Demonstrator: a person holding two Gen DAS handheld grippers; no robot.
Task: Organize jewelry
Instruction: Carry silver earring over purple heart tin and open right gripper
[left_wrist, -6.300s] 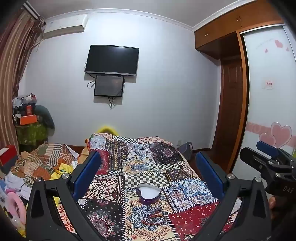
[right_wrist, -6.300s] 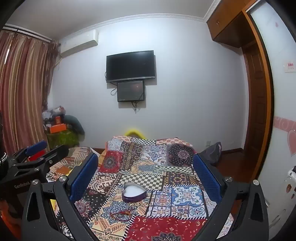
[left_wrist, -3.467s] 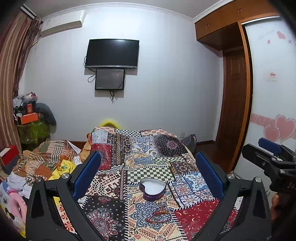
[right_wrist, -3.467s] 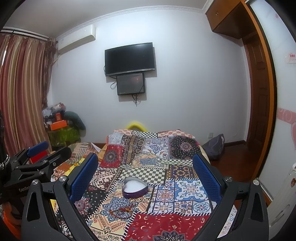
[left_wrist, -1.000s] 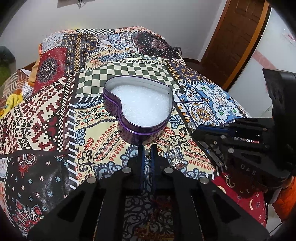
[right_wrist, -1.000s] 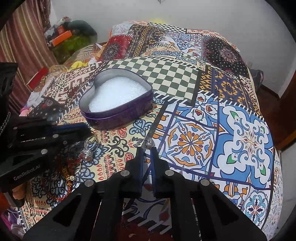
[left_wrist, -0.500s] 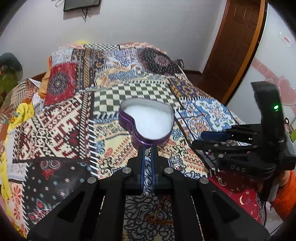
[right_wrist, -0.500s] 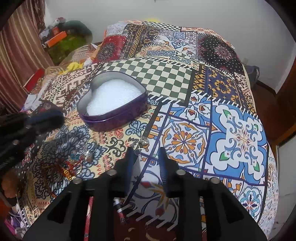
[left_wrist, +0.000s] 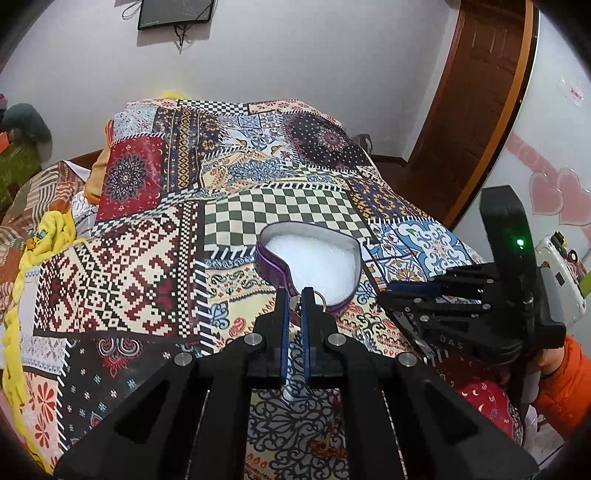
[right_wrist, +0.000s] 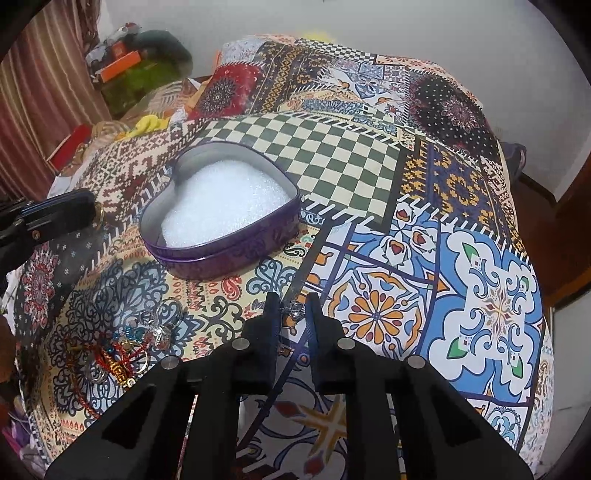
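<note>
A purple heart-shaped tin (left_wrist: 275, 260) with white foam lining sits on the patchwork bedspread; it also shows in the right wrist view (right_wrist: 221, 254). My left gripper (left_wrist: 294, 295) is shut on a gold ring (left_wrist: 320, 298) and holds it just before the tin's near rim. In the right wrist view the ring (right_wrist: 98, 211) shows at the left gripper's tip. My right gripper (right_wrist: 293, 301) is narrowly open around a small silver piece (right_wrist: 296, 308) lying on the bedspread right of the tin. A pile of jewelry (right_wrist: 122, 349) lies at the front left.
The patchwork bedspread (left_wrist: 147, 266) covers the bed. Clothes and a yellow cloth (left_wrist: 22, 266) lie on its left side. A wooden door (left_wrist: 469, 103) and a white wardrobe stand to the right. My right gripper's body (left_wrist: 465, 314) is close beside the tin.
My left gripper has lifted the gold ring off the bedspread toward the tin. My right gripper has opened slightly and moved down around the silver piece.
</note>
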